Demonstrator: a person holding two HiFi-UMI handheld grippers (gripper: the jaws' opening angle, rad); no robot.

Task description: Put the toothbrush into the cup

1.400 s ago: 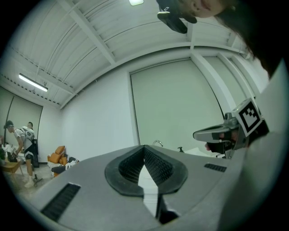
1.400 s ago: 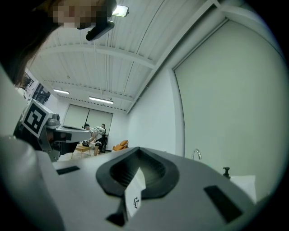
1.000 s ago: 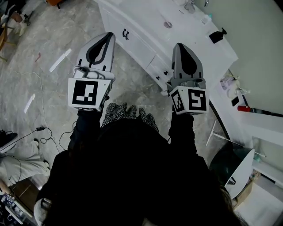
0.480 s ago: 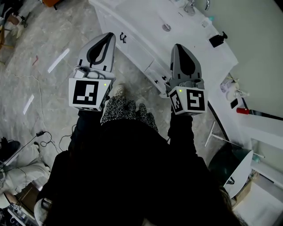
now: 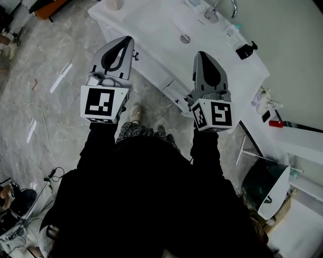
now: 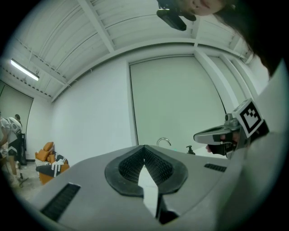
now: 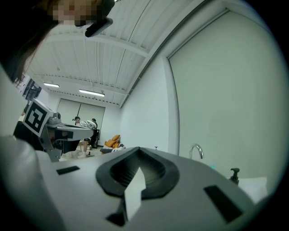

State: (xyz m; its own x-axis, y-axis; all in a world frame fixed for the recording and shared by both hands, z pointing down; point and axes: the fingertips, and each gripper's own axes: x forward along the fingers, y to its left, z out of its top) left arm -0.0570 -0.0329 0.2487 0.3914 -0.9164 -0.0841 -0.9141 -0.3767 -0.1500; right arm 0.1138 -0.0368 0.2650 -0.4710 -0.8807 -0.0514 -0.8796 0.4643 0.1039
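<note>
Two grippers are being held out side by side, and both are squeezing tight shut with nothing between the jaws. The left gripper (image 5: 124, 41) and the right gripper (image 5: 203, 55) are pointing level at a white counter (image 5: 151, 30), and the person is walking them toward it.

Since a second ago the counter is sliding closer to the jaw tips. Back then only its near edge and drawers were showing past the jaws. Now the sink hole (image 5: 185, 38) is sitting between the two tips, a little ahead. The tap (image 5: 222, 7) is standing farther ahead of the right jaws, and a black soap pump (image 5: 246, 50) is waiting off to their right.

A pale round thing (image 5: 113, 4) is coming into sight at the counter's corner, ahead of the left jaws. It may be the cup, but I am only guessing. The toothbrush is too small to pick out; it is likely lying somewhere on the counter, well ahead of both jaws. A shoe (image 5: 135, 113) is now showing behind the left gripper.

So the job is only just getting started. The jaws are needing to get closer and open up before picking anything up.
</note>
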